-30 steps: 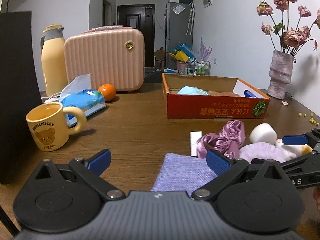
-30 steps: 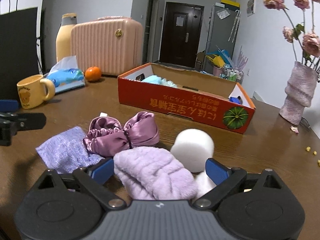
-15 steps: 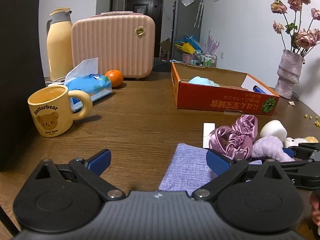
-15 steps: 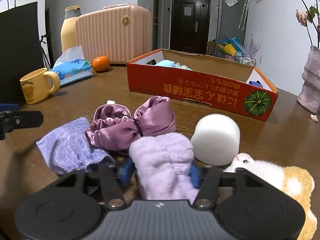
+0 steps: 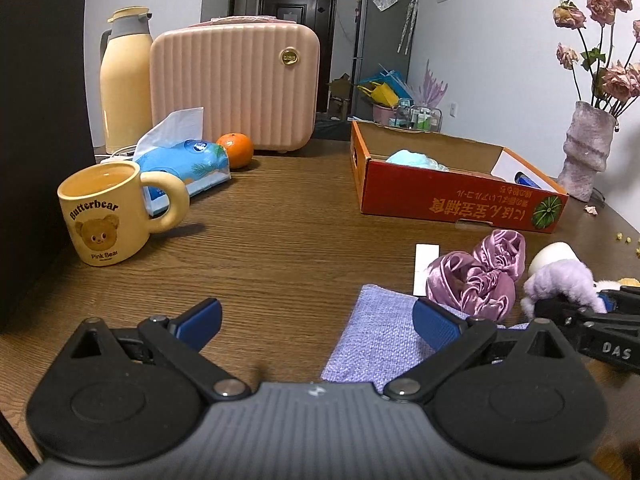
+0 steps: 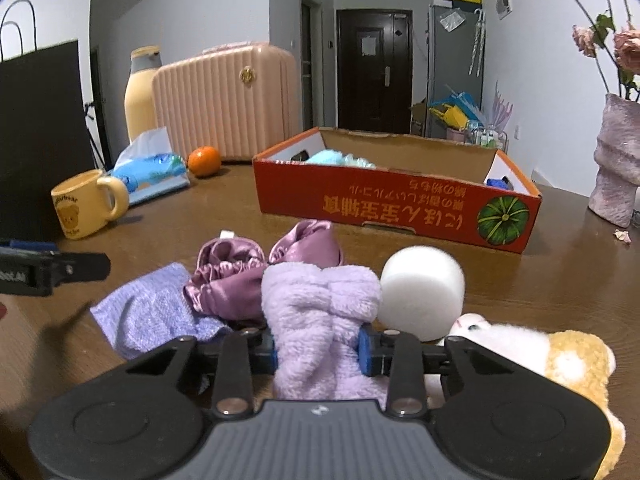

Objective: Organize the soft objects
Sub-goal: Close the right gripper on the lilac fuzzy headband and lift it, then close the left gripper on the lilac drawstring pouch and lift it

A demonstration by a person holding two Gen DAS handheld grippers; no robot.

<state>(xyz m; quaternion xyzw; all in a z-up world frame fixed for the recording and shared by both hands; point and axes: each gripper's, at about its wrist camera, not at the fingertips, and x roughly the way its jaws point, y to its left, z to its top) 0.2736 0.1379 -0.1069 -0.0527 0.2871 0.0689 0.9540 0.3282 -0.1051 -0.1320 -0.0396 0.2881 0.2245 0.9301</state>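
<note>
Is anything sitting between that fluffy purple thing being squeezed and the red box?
Nothing blocks it. The right hand-held gripper grips the fluffy purple thing; the satin scrunchies lie just ahead, low, before the red box.

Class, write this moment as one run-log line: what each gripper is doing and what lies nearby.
right gripper: jaws shut on fluffy lilac cloth | left gripper: jaws open, empty | beside: satin scrunchie, white foam roll | red box: behind

Both cameras ride low over the wooden table [image 5: 280,264], angled slightly down past their own fingers toward the room's far door. Both share the red cardboard box [image 6: 384,210], pink case [image 5: 236,84] and satin scrunchie [image 6: 240,280].
</note>
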